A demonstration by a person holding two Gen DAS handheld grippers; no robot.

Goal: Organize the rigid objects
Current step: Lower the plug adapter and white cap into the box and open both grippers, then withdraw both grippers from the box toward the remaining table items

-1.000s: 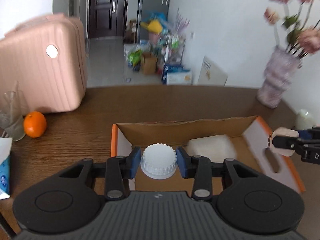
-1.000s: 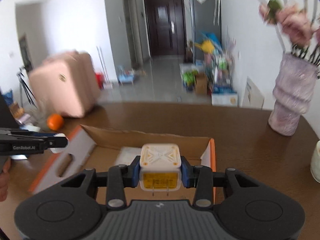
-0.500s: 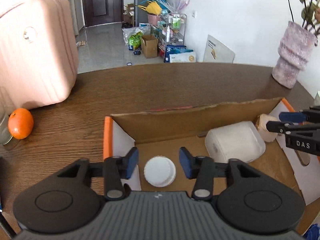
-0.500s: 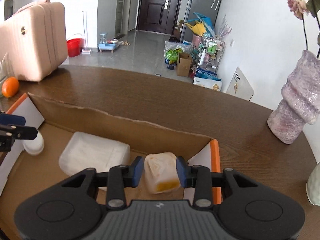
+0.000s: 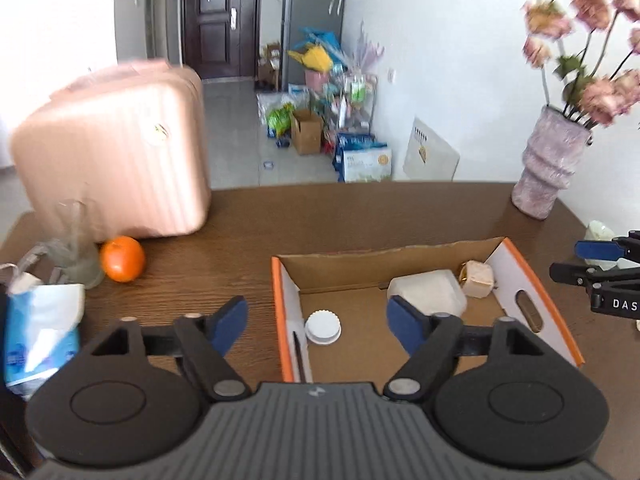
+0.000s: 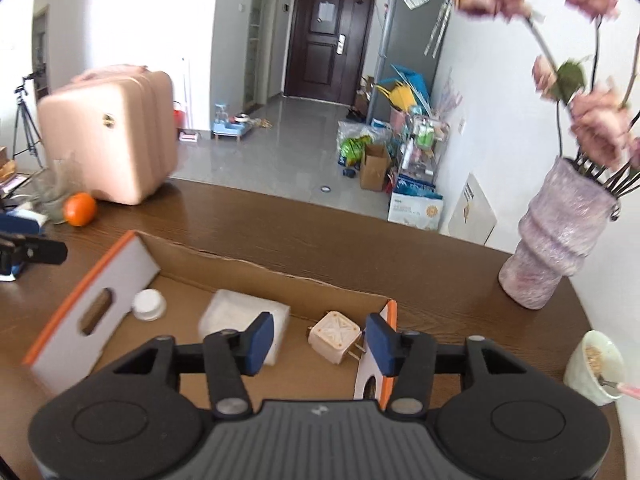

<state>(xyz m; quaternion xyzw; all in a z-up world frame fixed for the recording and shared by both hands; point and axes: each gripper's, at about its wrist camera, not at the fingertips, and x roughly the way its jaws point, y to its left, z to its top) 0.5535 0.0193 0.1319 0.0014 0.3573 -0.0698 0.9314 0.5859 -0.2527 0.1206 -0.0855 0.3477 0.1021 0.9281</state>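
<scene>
In the box (image 5: 520, 276) on the table (image 5: 360, 216) we see three things: a white cap (image 5: 323, 327) at the left end, a white tub (image 5: 430, 294) in the middle, and a cream plug (image 6: 335, 337) at the right end, lying on its side with its prongs toward the orange-edged end wall. The tub sits just beside the plug; the cap lies well apart from both.

Around the box we find an orange (image 5: 122, 259), a glass (image 5: 78, 256) and a tissue pack (image 5: 40, 332) to the left, a pink suitcase (image 5: 112, 168) behind them, a vase (image 6: 556, 240) of flowers at the far right, and a cup (image 6: 596, 366) near the right edge.

Our left hand-held gripper (image 5: 316, 326) hangs above the cap, its jaws wide apart after just opening, one outside the box wall, touching nothing. Our right hand-held gripper (image 6: 320, 344) hangs above the plug; its jaws have just been opening too, and the plug lies below the gap, free of both pads.
</scene>
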